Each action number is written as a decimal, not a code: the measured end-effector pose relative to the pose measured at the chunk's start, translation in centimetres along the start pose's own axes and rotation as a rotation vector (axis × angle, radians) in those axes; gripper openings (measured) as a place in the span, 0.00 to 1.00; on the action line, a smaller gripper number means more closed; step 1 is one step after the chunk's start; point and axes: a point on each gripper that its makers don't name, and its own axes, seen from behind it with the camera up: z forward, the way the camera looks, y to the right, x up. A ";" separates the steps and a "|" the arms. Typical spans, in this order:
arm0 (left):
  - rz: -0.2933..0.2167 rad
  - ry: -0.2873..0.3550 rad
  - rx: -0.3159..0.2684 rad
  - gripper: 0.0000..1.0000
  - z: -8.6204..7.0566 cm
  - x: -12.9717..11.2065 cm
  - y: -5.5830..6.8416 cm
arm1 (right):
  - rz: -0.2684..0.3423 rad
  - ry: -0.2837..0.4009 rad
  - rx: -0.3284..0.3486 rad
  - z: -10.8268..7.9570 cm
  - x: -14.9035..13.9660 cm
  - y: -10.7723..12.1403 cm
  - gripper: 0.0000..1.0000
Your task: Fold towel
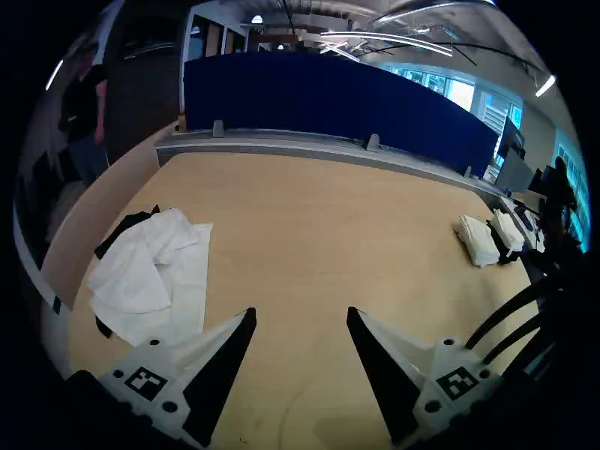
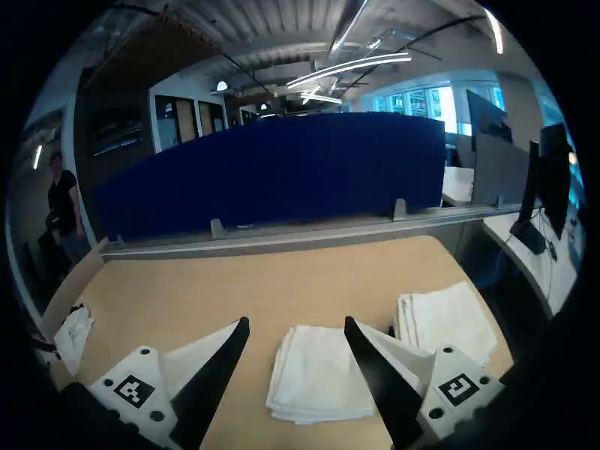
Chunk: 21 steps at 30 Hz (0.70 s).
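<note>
A loose pile of unfolded white towels (image 1: pixel 154 274) lies on the wooden table at the left, ahead and left of my left gripper (image 1: pixel 300 315), which is open and holds nothing. The same pile (image 2: pixel 73 334) appears small at the far left in the right gripper view. A folded white towel (image 2: pixel 319 373) lies flat just beyond my right gripper (image 2: pixel 296 324), whose open fingers hover above it. A second folded stack (image 2: pixel 446 319) sits to its right. These folded towels (image 1: pixel 487 236) also appear at the table's right side in the left gripper view.
A blue divider panel (image 1: pixel 330 101) on a grey rail runs along the table's far edge. A person (image 1: pixel 84 112) stands beyond the table's left end. Desks with monitors (image 2: pixel 551 184) stand to the right. Bare tabletop (image 1: pixel 322 225) spreads between pile and stacks.
</note>
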 end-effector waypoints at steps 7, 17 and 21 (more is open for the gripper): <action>0.005 0.028 -0.005 0.89 -0.6 1.2 -0.3 | -0.027 0.076 -0.007 -5.6 -0.2 -2.8 0.98; 0.007 0.093 -0.004 0.89 -2.0 3.1 -0.6 | 0.001 0.181 -0.014 -10.7 -1.4 -5.7 0.98; 0.006 0.114 0.000 0.89 -2.6 3.5 -0.9 | 0.027 0.185 -0.018 -11.7 -2.6 -6.3 0.98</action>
